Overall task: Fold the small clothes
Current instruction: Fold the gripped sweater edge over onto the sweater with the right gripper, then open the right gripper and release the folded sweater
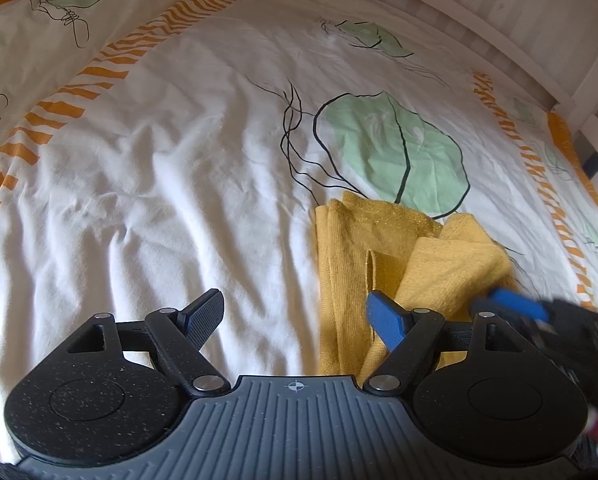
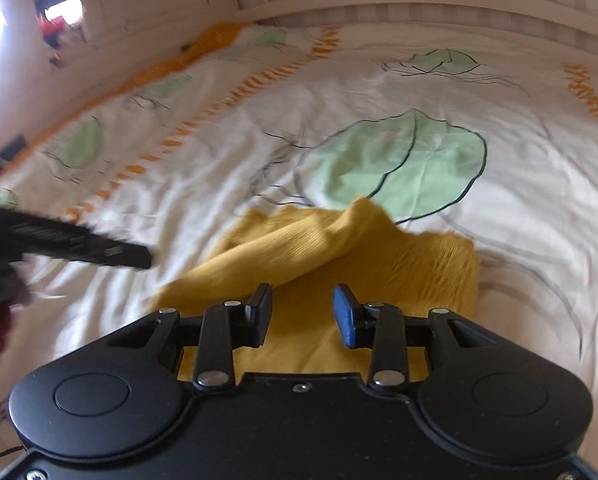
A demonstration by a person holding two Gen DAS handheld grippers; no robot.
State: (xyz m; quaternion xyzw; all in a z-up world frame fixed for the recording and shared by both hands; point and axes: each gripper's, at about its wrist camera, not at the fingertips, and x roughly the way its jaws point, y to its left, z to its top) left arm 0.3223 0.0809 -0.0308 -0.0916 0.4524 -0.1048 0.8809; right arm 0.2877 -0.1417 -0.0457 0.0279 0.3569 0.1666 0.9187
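Left wrist view: left gripper [image 1: 295,320], jaws spread wide, empty, over a white bedsheet with green leaf prints and orange stripes [image 1: 159,168]; mustard-yellow ribbed knit garment [image 1: 379,248] lies rumpled ahead and to its right, its near edge beneath the blue finger pad [image 1: 385,320]. Right wrist view: right gripper [image 2: 302,314], jaws parted, empty, directly above the garment [image 2: 379,256], one fold raised ahead.

The left gripper [image 1: 295,320] has its two fingers spread wide above the white bed cover [image 1: 159,184]. A yellow cloth [image 1: 403,264] lies bunched beside a green leaf picture [image 1: 395,152]. The right gripper [image 1: 519,304] touches the cloth's edge.
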